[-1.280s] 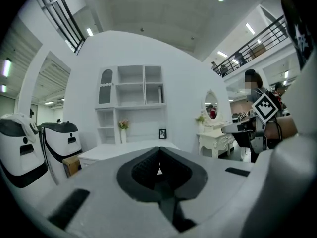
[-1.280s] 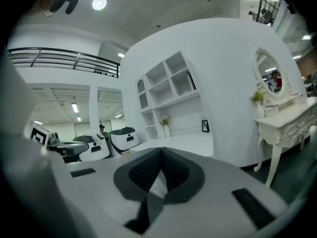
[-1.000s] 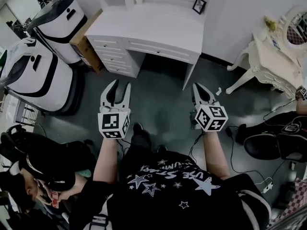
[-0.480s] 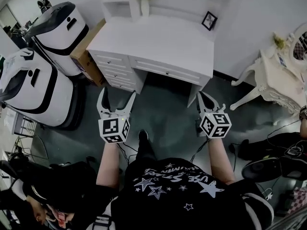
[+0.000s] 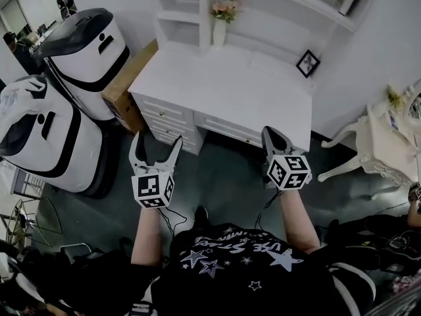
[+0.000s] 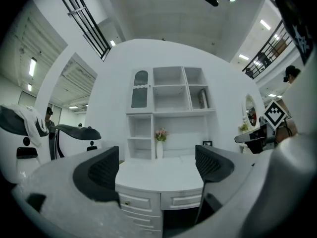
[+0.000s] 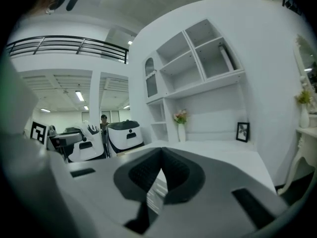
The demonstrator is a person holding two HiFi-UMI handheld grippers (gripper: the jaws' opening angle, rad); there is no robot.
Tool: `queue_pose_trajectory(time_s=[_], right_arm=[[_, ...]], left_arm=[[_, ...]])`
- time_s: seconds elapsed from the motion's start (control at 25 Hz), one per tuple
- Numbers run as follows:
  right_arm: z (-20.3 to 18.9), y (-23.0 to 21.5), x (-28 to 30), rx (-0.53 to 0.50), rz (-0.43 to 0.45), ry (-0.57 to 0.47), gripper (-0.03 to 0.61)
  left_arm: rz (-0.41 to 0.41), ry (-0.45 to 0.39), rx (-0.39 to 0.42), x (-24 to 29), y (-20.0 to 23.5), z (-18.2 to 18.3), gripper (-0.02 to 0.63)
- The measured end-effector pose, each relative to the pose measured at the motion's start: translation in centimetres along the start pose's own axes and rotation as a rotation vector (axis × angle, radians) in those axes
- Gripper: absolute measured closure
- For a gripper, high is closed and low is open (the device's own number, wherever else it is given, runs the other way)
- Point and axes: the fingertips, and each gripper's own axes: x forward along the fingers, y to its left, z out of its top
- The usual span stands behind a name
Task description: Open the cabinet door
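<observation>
Left tongs (image 5: 156,143) are spread wide with nothing between them, and right tongs (image 5: 273,137) are clenched on nothing; both are in the air short of the white tabletop (image 5: 230,91). The cabinet door (image 6: 140,89), arched with a glass front, looks shut at 11 o'clock in the shelf unit (image 6: 171,90) above the tabletop, well apart from both tongs. My read is that nothing is done yet: reaching, gripping and pulling the door are all left.

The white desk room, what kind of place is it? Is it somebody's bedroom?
Probably a pretend bedroom set up inside a big lab hall. The white desk, flower vase and dressing table look homely, but large white machines stand beside them.
</observation>
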Motion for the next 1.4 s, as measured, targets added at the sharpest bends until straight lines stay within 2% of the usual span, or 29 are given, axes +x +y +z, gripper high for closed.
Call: queue_pose_trajectory(time_s=[0.24, 0.44, 0.6, 0.8, 0.88, 1.0, 1.2, 1.4], right_arm=[[1.3, 2.9, 8.4, -0.002, 0.038, 0.0, 0.572], [3.1, 3.7, 12.6, 0.001, 0.028, -0.037, 0.572], [4.5, 2.3, 14.5, -0.009, 0.011, -0.046, 0.572], [8.0, -0.3, 18.7, -0.053, 0.021, -0.054, 0.572], [9.9, -1.1, 21.0, -0.089, 0.039, -0.049, 0.572], [14.1, -2.4, 24.1, -0.112, 0.062, -0.1, 0.572], [20.4, -4.4, 28.5, -0.142, 0.089, -0.171, 0.572], [25.7, -5.2, 31.8, -0.183, 0.163, -0.213, 0.572]], left_arm=[[0.02, -0.005, 0.001, 3.1, 5.9, 0.0, 0.14], [-0.05, -0.011, 0.027, 6.9, 8.0, 0.8, 0.14], [-0.093, -0.02, 0.028, 9.9, 8.2, 1.6, 0.14], [-0.106, -0.065, 0.058, 14.7, 8.9, 4.1, 0.14], [-0.101, -0.083, 0.063, 17.0, 9.6, 5.3, 0.14], [-0.099, -0.12, 0.06, 21.0, 10.6, 7.5, 0.14], [-0.141, -0.182, 0.103, 28.1, 10.5, 12.2, 0.14], [-0.185, -0.258, 0.133, 34.0, 9.5, 17.4, 0.14]])
